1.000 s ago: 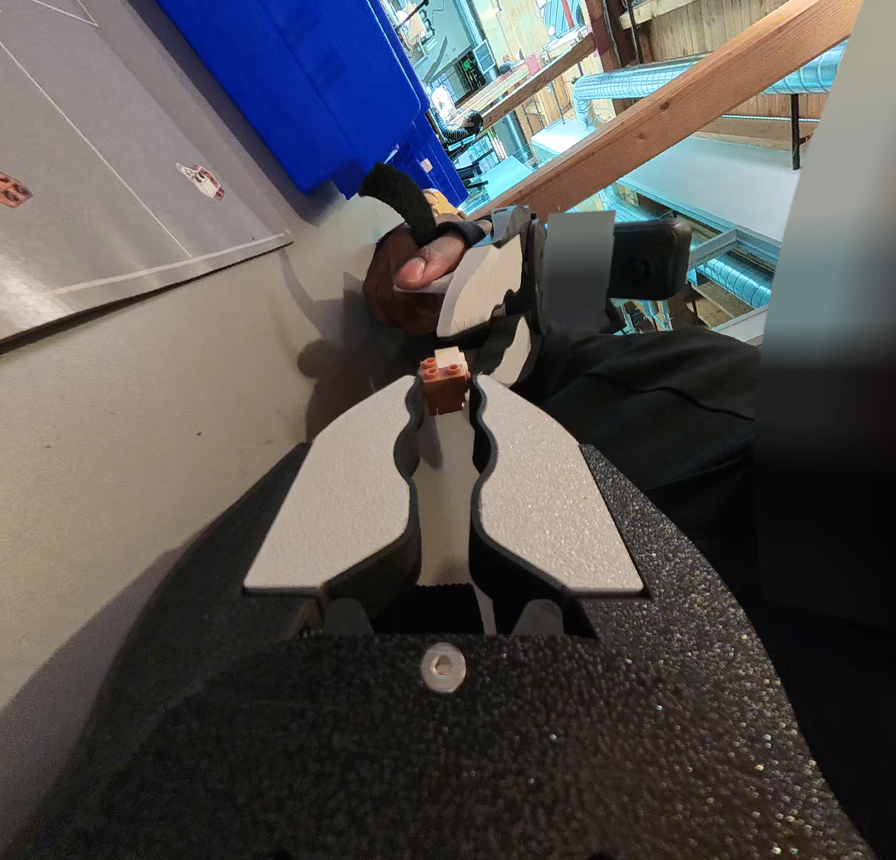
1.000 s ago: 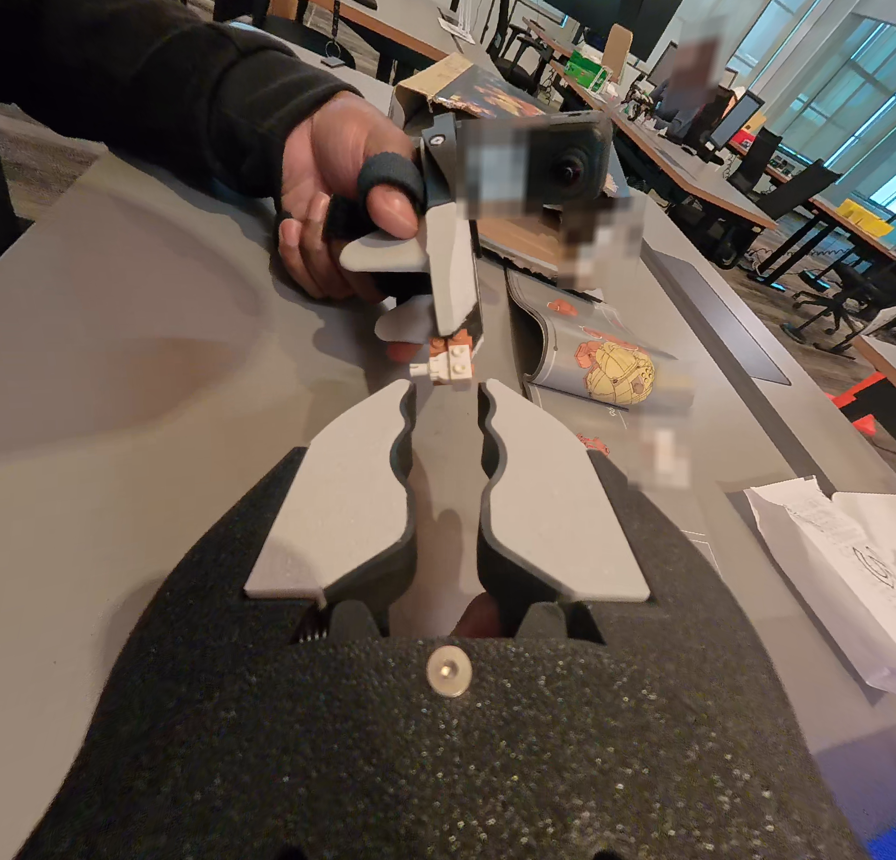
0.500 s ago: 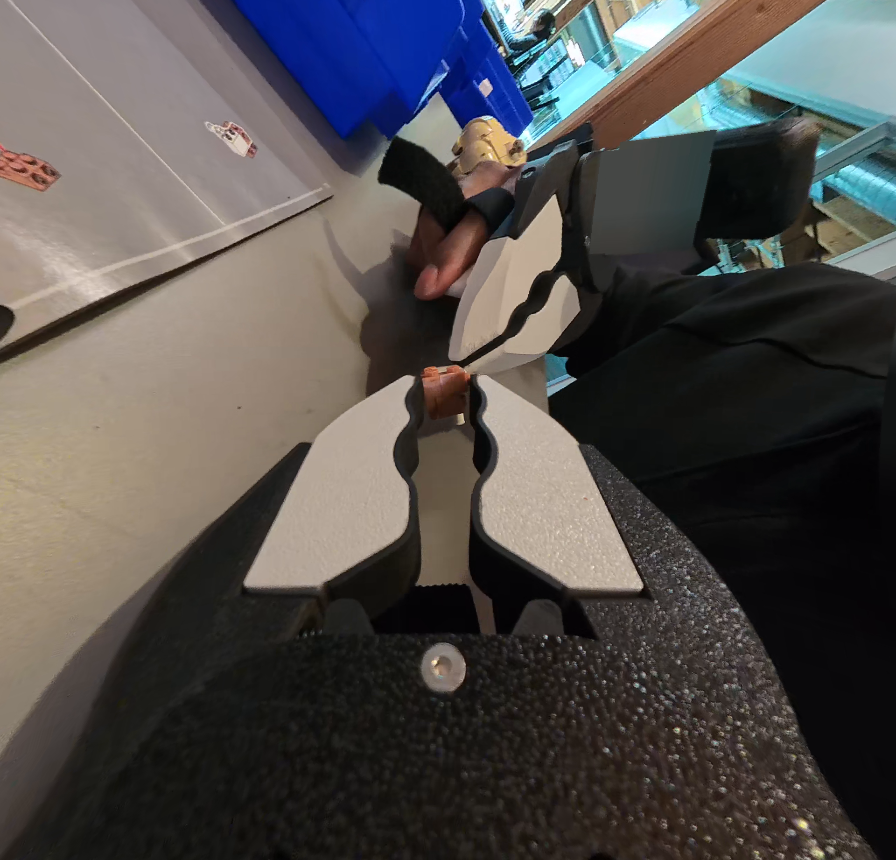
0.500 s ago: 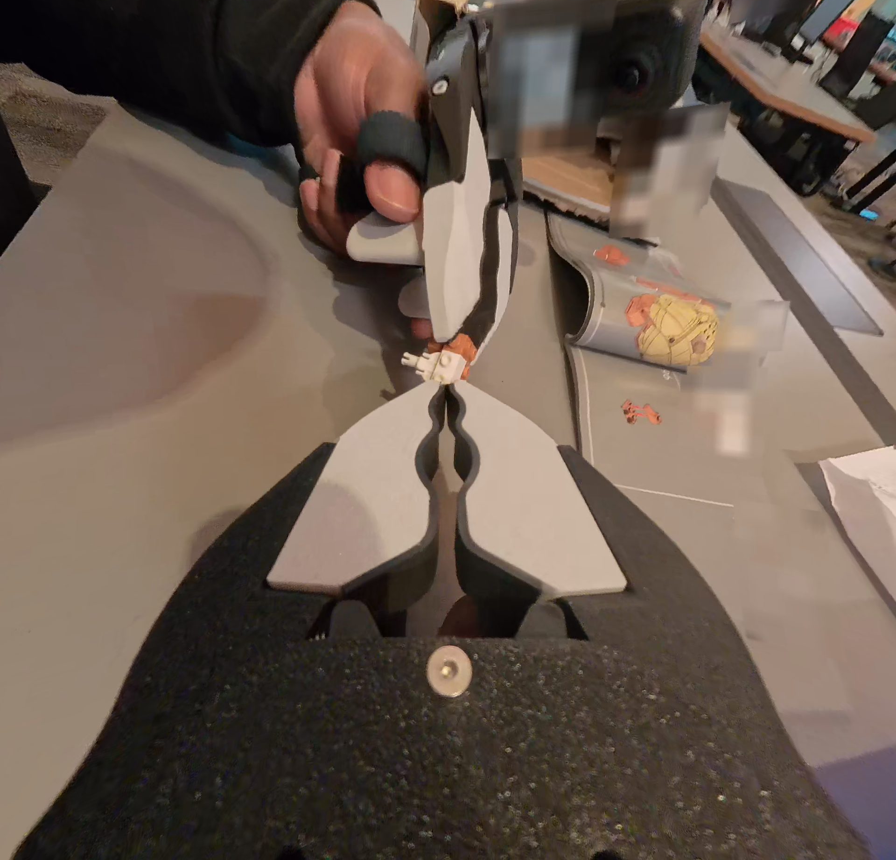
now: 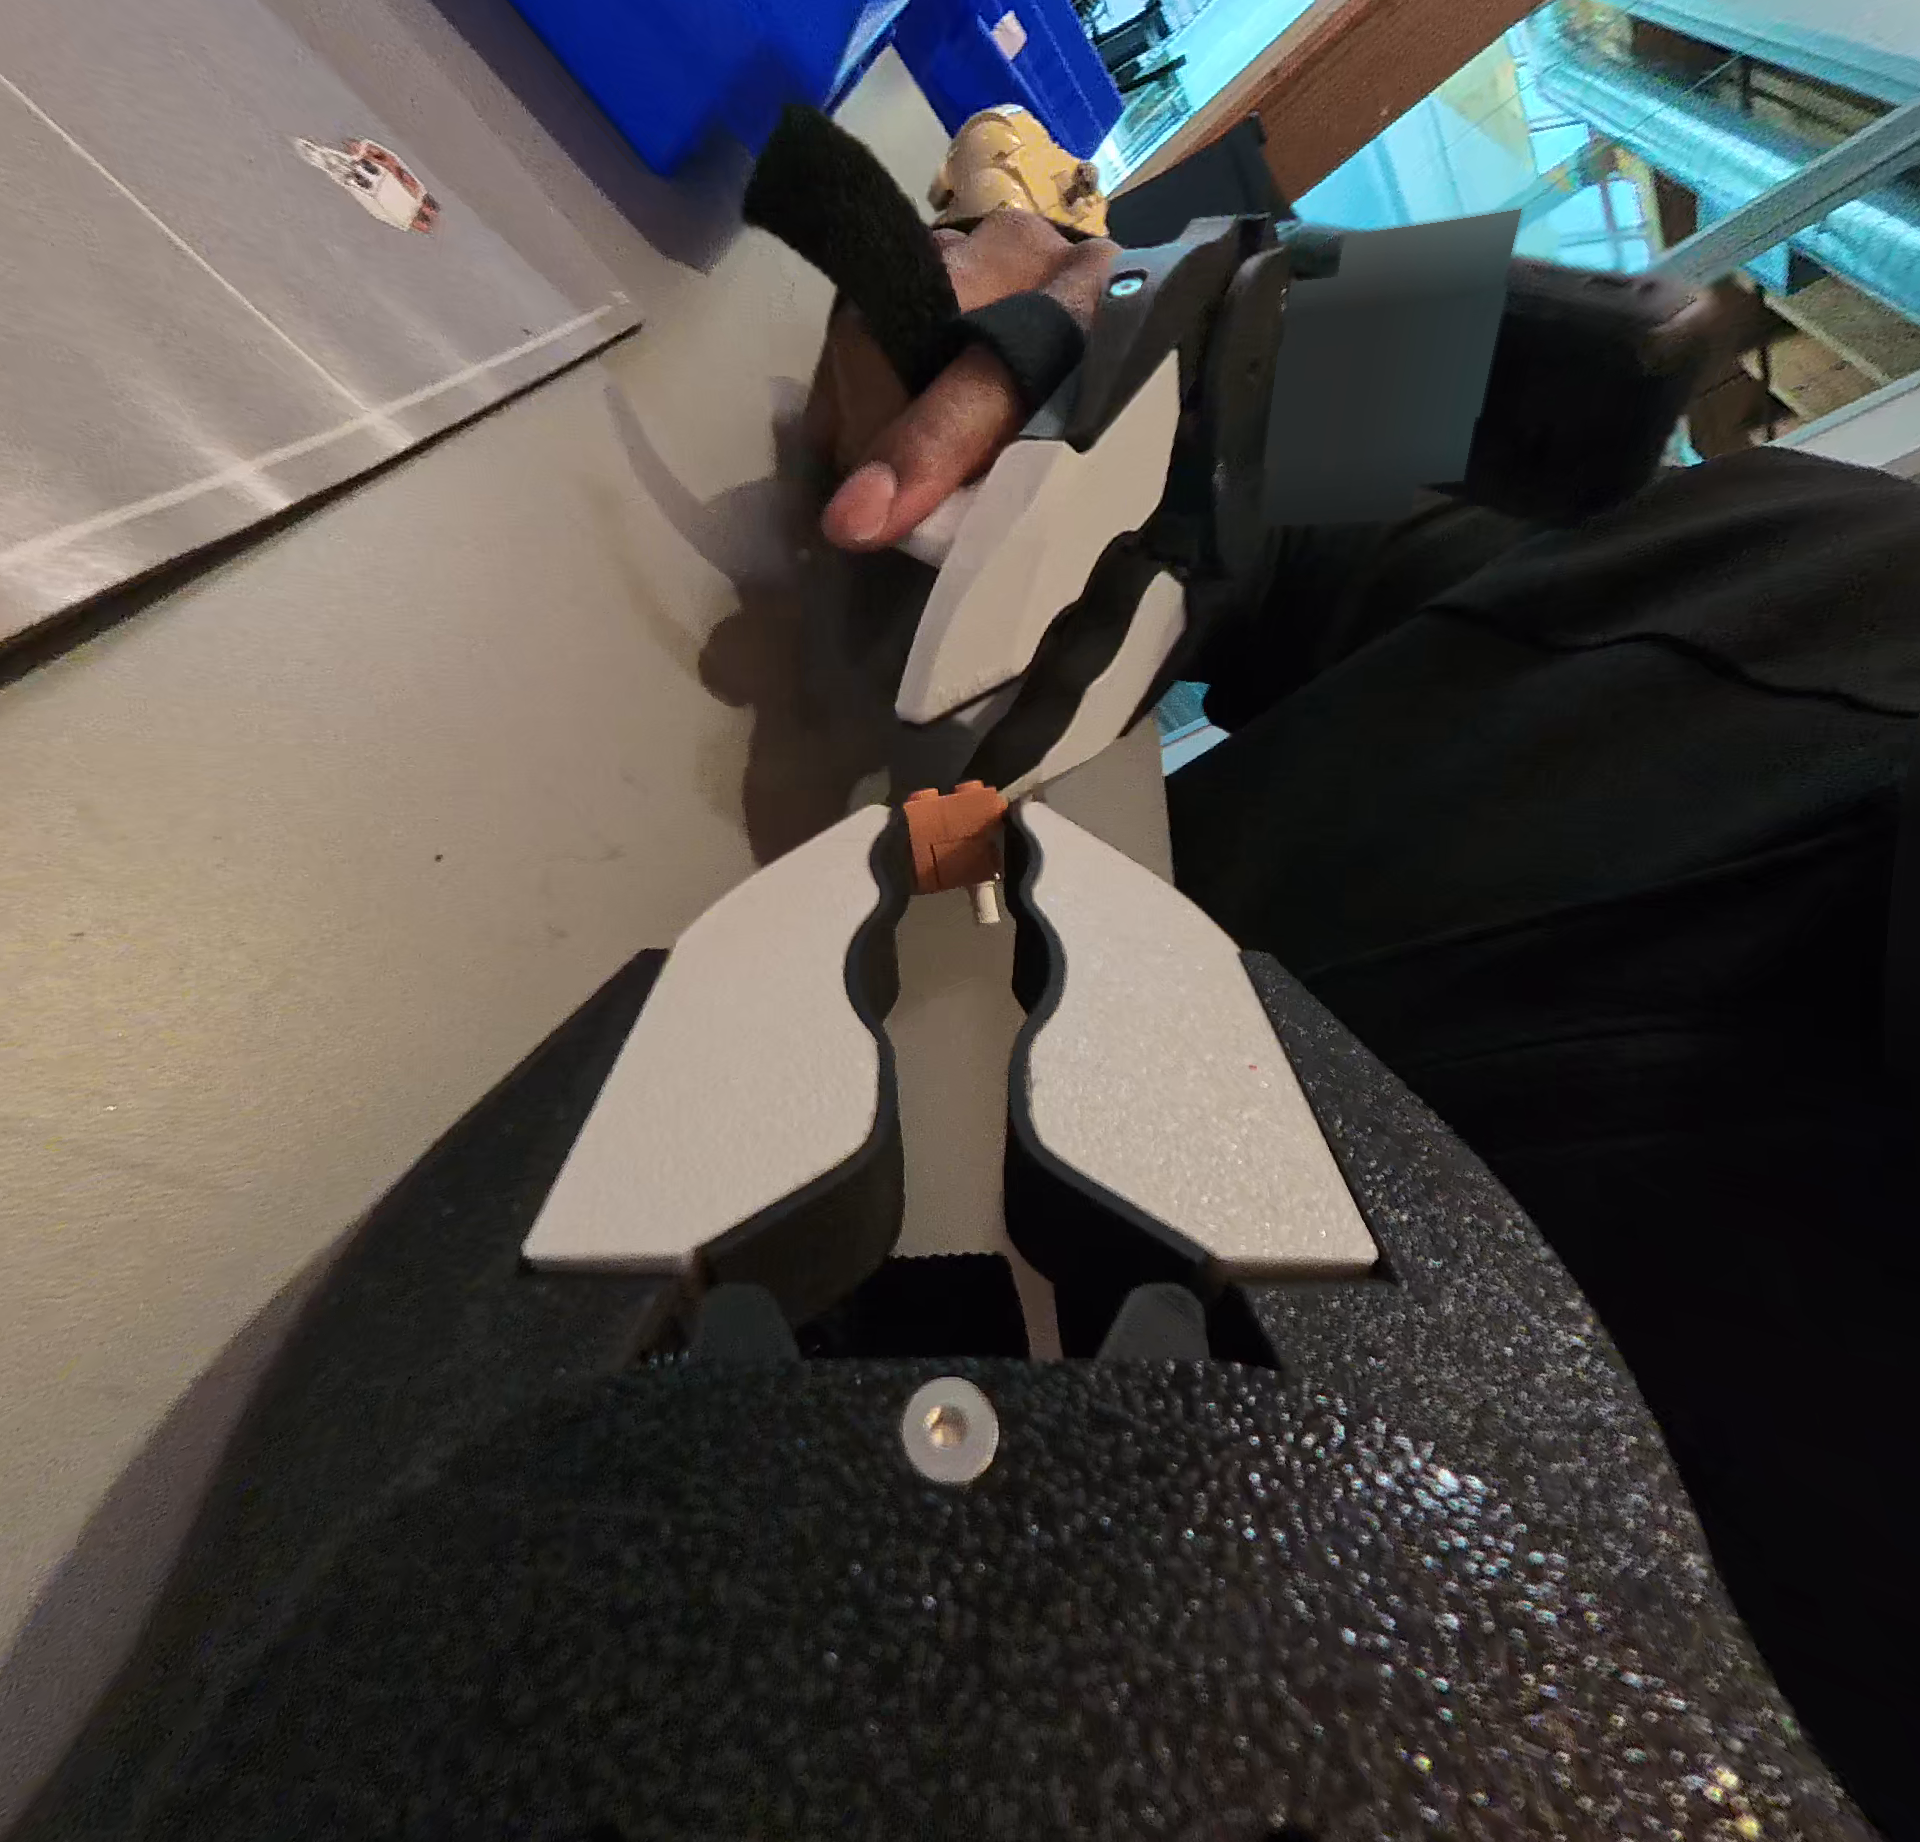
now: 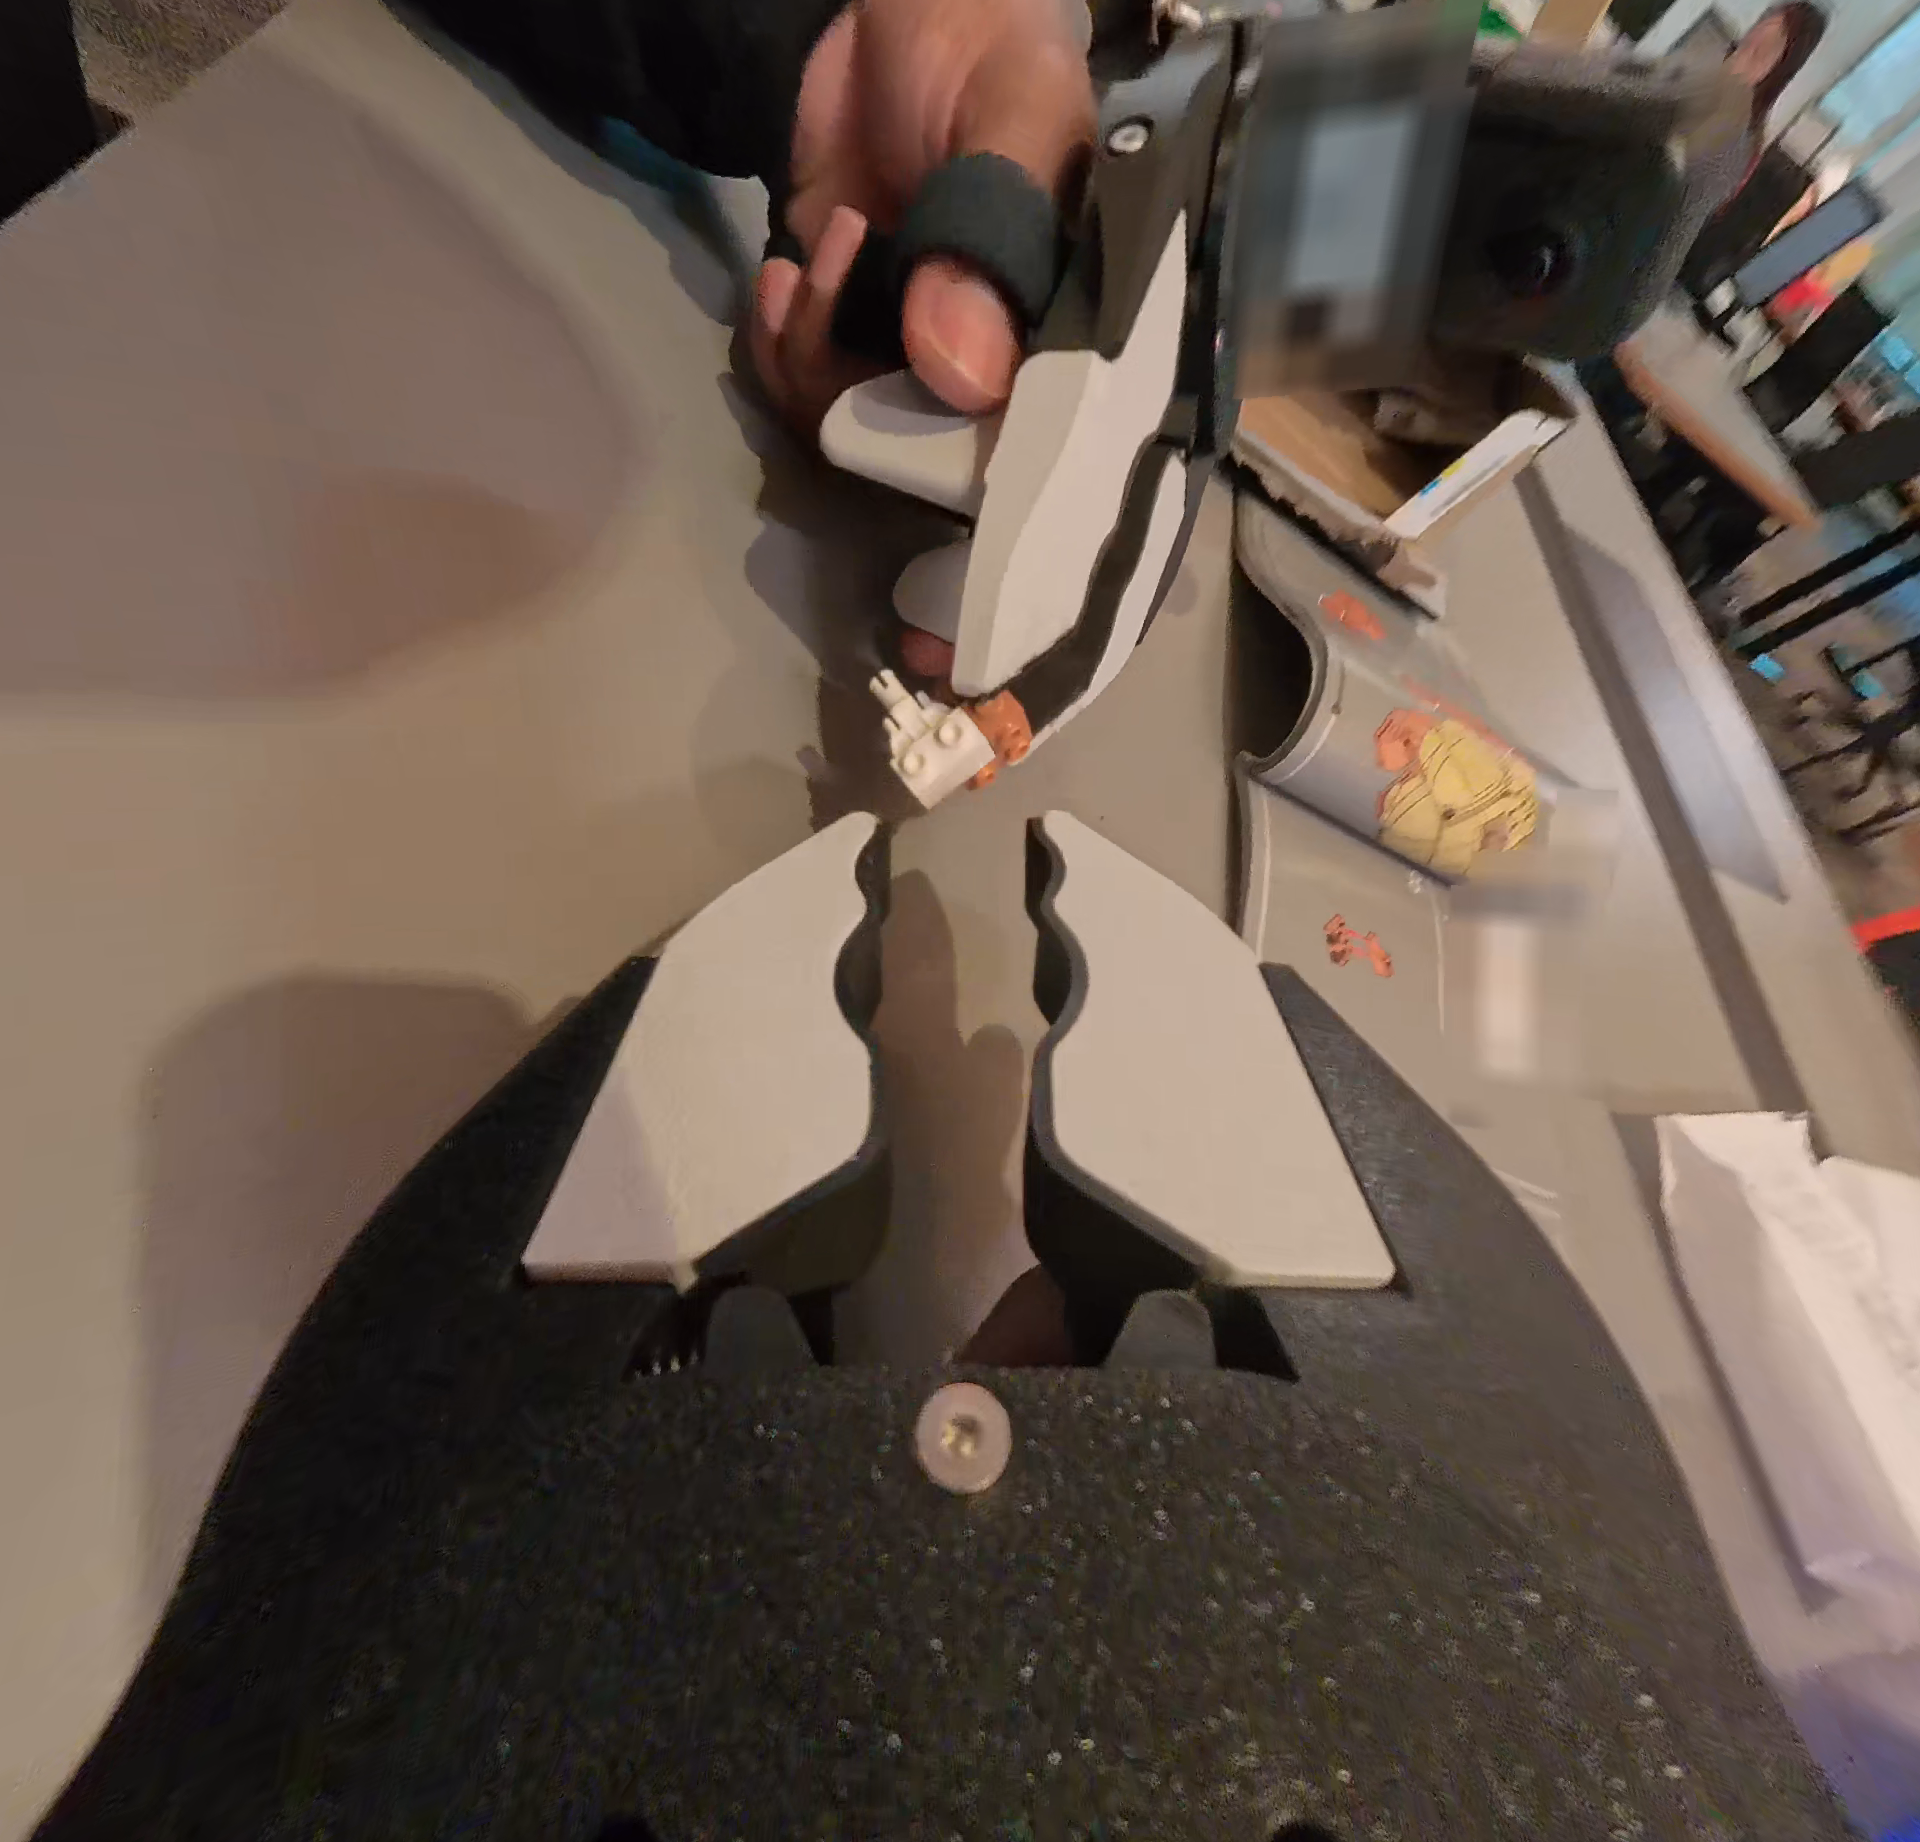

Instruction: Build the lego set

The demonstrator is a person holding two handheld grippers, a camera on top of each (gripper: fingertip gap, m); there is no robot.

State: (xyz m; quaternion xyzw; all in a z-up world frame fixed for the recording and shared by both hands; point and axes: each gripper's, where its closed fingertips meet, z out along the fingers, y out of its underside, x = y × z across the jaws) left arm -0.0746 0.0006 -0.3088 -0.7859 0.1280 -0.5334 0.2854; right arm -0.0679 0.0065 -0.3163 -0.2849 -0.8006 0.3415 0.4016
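- The left gripper (image 5: 951,836) has its pads clamped on a small brick assembly (image 5: 948,842), orange-brown with a white part (image 6: 928,748); the assembly sits at the very fingertips, above the grey worktop (image 5: 312,805).
- The right gripper (image 6: 954,828) stands partly open with nothing between its fingers, its tips just at 6 o'clock of the assembly.
- An open booklet (image 6: 1434,795) lies at 3 o'clock of the assembly.
- Blue bins (image 5: 665,16) stand at 11 o'clock in the left wrist view.

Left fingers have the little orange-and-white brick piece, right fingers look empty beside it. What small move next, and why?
Probably ease the right gripper forward and left onto the white brick: its fingers stand apart and empty just short of it, while the left gripper clamps the orange brick.
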